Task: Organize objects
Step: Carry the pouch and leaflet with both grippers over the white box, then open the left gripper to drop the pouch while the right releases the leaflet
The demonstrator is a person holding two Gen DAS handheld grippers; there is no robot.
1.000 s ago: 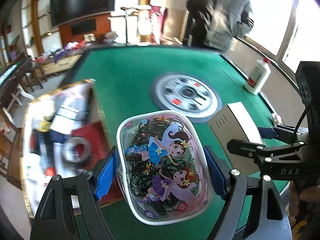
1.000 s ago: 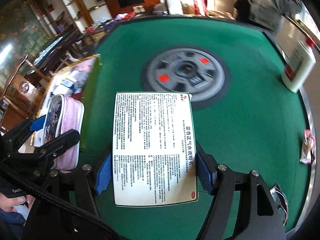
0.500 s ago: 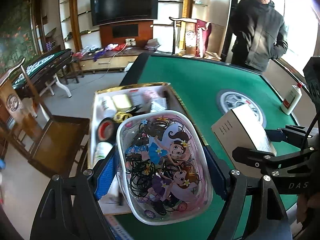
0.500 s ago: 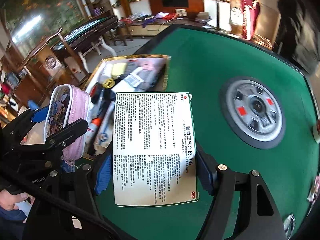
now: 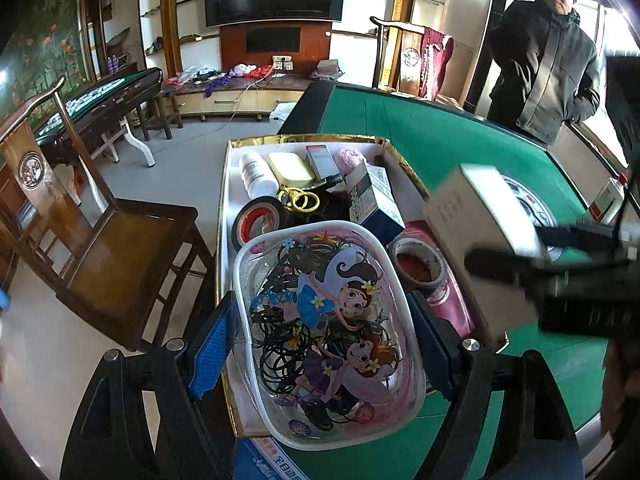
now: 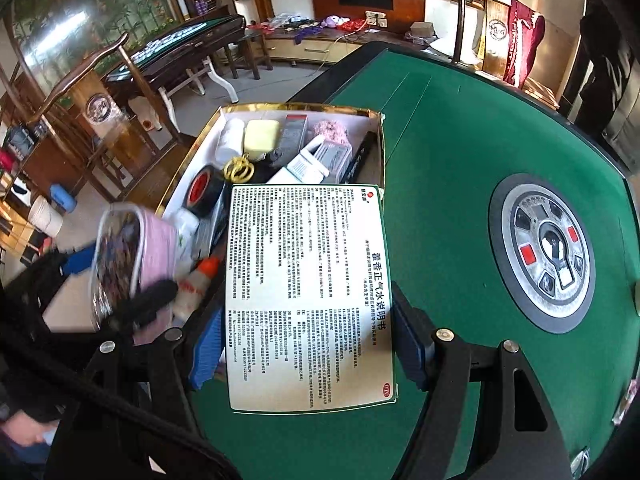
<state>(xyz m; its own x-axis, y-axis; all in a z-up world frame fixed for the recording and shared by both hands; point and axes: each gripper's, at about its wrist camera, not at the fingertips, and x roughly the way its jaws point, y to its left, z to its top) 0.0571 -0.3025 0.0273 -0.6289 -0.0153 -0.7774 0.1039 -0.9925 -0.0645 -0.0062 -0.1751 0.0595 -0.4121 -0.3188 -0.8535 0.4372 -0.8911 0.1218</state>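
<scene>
Two grippers are each clamped on something above the near corner of a green table [image 6: 460, 152]. The left gripper [image 5: 328, 344] has its blue pads pressed on the sides of a clear case [image 5: 328, 320] with a fairy print and black hair ties inside; the case hangs over the near end of a gold-rimmed tray [image 5: 224, 200]. The right gripper [image 6: 308, 344] grips a flat white box [image 6: 308, 292] covered in printed text, its pads on the box's long edges; the box sits over the table just beside the tray's right rim, its far end overlapping that rim in the right view. In the left view the same box [image 5: 480, 216] shows blurred at right. The tray lies at the table's left edge and holds a black tape roll [image 5: 256, 216], a brown tape roll [image 5: 416, 264], yellow-handled scissors [image 5: 300, 200], a white bottle [image 5: 256, 174], a yellow block [image 5: 290, 168], a pink puff [image 5: 350, 160] and a small carton [image 5: 374, 200]. A round grey hub [image 6: 548, 248] is set in the table's middle. A wooden chair [image 5: 104, 240] stands just left of the tray, and a person in a dark coat [image 5: 548, 64] stands at the table's far side.
</scene>
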